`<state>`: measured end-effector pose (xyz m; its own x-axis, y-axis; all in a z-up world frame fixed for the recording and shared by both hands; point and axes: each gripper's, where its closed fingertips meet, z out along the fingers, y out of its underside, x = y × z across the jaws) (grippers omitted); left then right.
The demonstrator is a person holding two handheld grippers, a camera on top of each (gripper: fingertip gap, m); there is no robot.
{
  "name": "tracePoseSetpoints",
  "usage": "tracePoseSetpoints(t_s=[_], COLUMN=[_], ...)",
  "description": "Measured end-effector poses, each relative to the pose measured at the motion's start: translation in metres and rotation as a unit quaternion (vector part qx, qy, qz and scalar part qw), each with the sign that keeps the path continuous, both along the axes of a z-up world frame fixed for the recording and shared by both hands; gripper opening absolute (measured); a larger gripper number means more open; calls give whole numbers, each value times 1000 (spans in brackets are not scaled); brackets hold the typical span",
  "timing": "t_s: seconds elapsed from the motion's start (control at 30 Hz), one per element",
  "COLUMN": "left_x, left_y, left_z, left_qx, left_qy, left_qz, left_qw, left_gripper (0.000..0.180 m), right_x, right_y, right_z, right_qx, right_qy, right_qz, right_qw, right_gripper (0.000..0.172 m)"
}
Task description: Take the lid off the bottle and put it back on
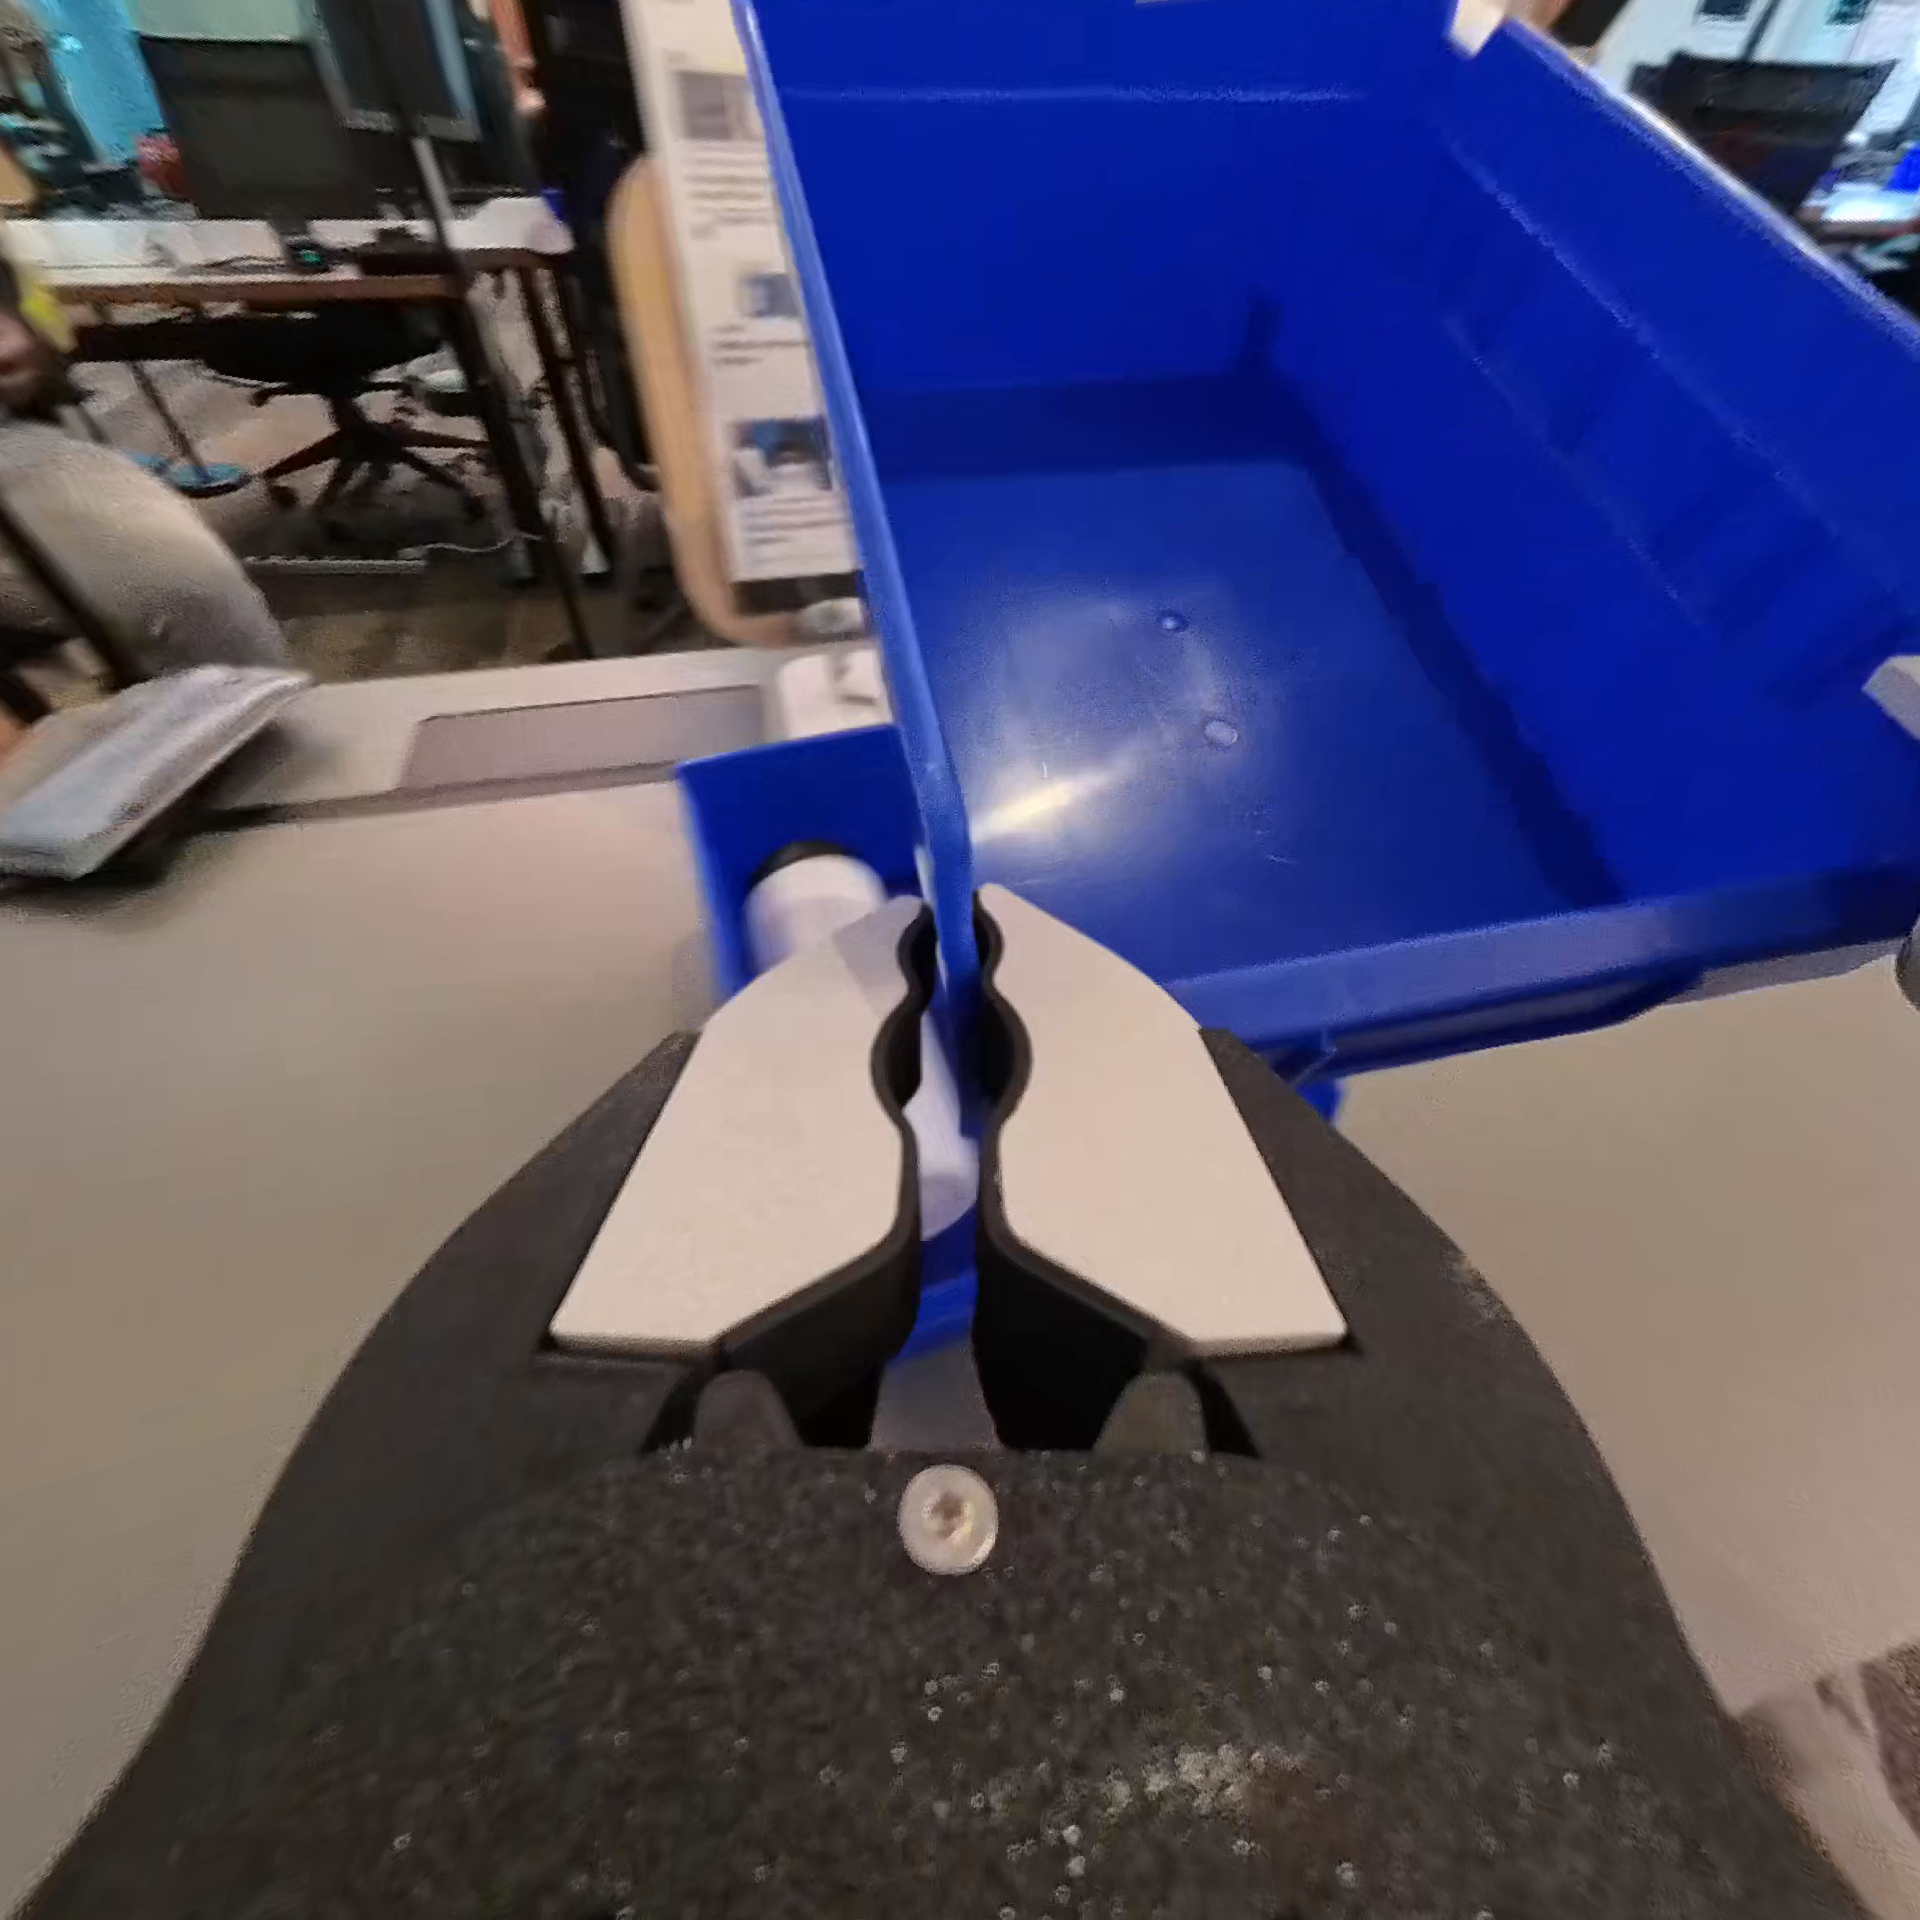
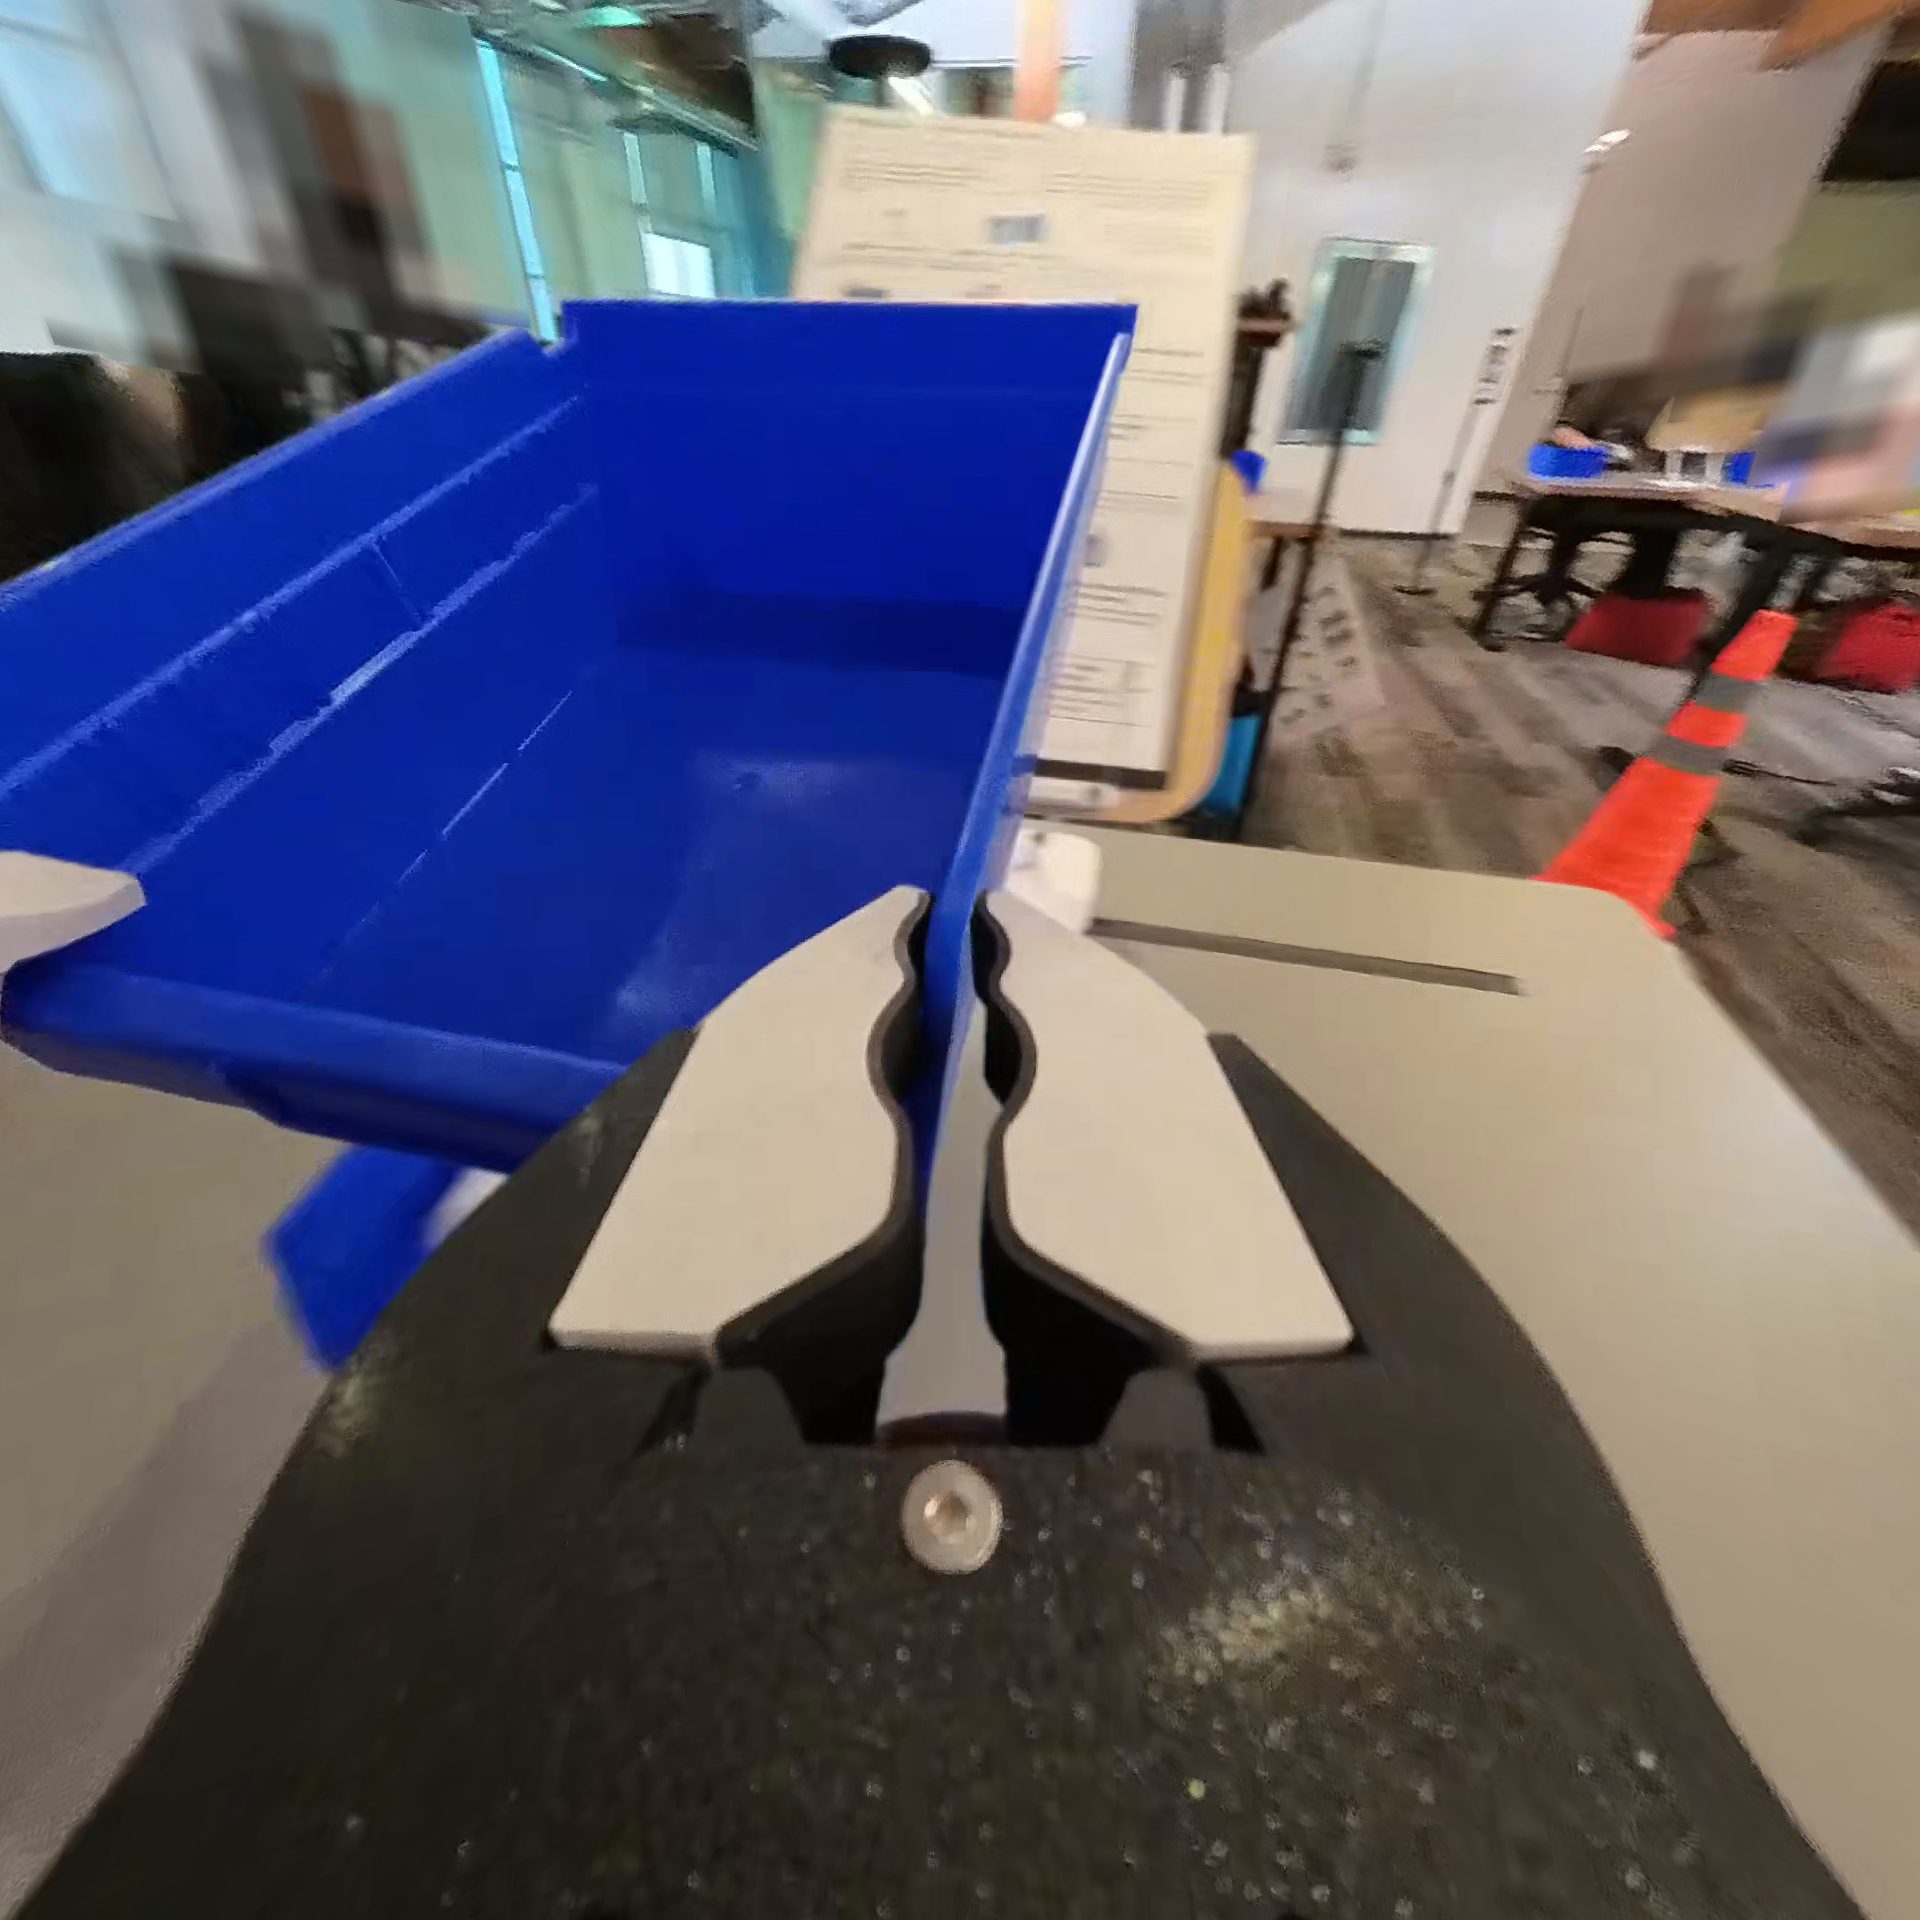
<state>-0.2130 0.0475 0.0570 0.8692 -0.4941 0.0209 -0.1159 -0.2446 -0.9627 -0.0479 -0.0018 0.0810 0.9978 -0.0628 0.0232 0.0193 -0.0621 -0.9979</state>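
Note:
A large empty blue bin [image 1: 1299, 644] is held up off the table and tilted. My left gripper [image 1: 951, 940] is shut on the bin's left side wall. My right gripper [image 2: 951, 935] is shut on the right side wall of the same bin [image 2: 582, 727]. The right gripper's fingertip shows at the right edge of the left wrist view [image 1: 1896, 691], and the left gripper's fingertip shows at the left edge of the right wrist view [image 2: 62, 904]. Under the lifted bin sits a second, smaller blue bin [image 1: 774, 810]. A white bottle [image 1: 816, 894] with a dark cap lies on its side in it.
The grey table [image 1: 312, 1039] has a slot near its far edge [image 2: 1299, 961]. A keyboard [image 1: 125, 769] lies at its far left. An orange traffic cone [image 2: 1673, 769] stands on the floor at the right. A poster board [image 2: 1039, 260] stands behind the bins.

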Motion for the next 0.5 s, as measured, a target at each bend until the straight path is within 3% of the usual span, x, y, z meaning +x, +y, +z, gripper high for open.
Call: tracePoseSetpoints(t_s=[0.13, 0.23, 0.37, 0.5], left_x=[133, 202, 262, 287], left_y=[5, -4, -11, -13], left_z=[-27, -61, -117, -163], left_qx=[-27, -52, -81, -112], left_qy=[10, -8, 12, 45], left_qz=[-44, -54, -49, -59], left_qw=[999, 997, 995, 991], left_gripper=[4, 5, 6, 6], right_x=[133, 208, 277, 304], right_y=[-3, -1, -2, -6], right_z=[-17, -46, -109, -165], right_qx=[-48, -85, -117, -132], right_qy=[4, 2, 32, 100], right_qz=[-52, -38, -59, -37], right_qw=[998, 996, 991, 985], right_gripper=[6, 5, 4, 4])
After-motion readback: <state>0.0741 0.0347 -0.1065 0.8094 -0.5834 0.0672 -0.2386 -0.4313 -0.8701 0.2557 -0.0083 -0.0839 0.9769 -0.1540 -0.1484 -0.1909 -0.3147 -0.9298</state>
